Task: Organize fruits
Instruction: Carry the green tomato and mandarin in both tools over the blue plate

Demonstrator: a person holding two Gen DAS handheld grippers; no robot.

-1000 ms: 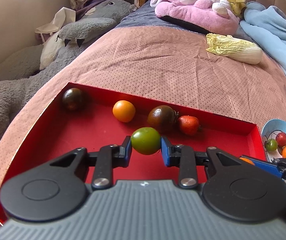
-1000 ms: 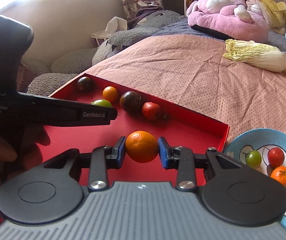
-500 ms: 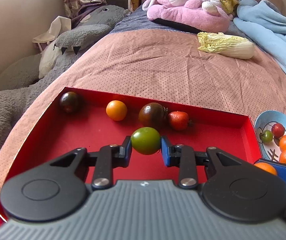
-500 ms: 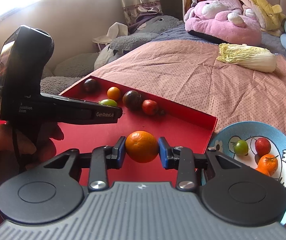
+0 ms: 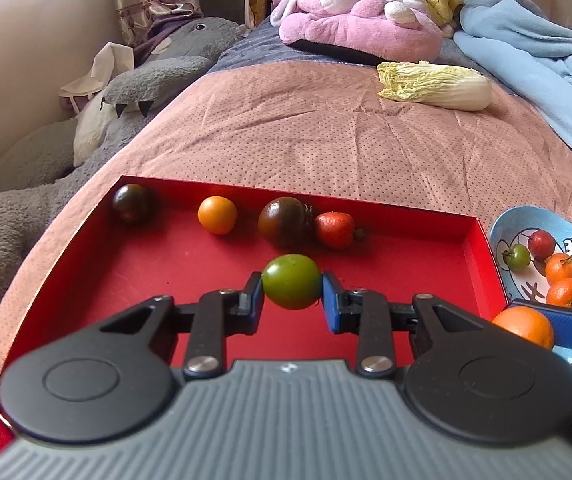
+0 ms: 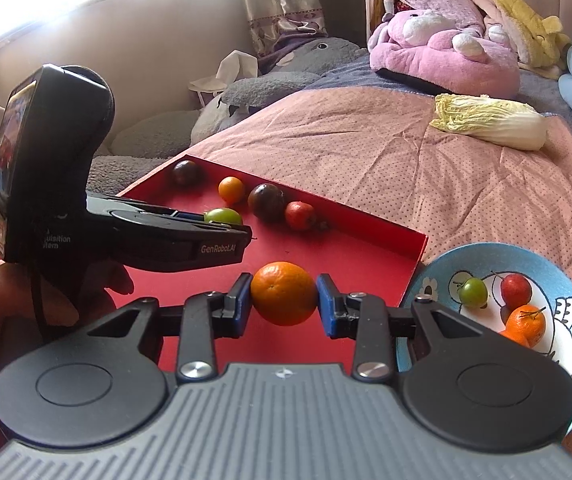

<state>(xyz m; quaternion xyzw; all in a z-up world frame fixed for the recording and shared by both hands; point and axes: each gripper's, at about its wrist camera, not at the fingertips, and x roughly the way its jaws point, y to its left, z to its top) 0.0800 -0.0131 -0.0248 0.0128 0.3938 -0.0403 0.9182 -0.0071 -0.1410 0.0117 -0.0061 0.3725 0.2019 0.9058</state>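
Both grippers, carried rightward from the red tray (image 5: 482, 248) over the last second, near the blue bowl (image 6: 446, 264): left gripper (image 5: 292, 294) clamps the green tomato (image 5: 292, 281), right gripper (image 6: 283, 300) the orange (image 6: 283, 298); judged ready for release into the bowl.

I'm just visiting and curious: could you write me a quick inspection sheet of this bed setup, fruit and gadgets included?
Surface: pink bedspread.
Job's things: red tray with two dark tomatoes, a small orange and a strawberry; blue bowl with four fruits.
Clutter: cabbage.
Grippers: left gripper shut on green tomato; right gripper shut on orange.
Cables: nothing seen.
Surroundings: pink plush, grey plush, blue blanket.
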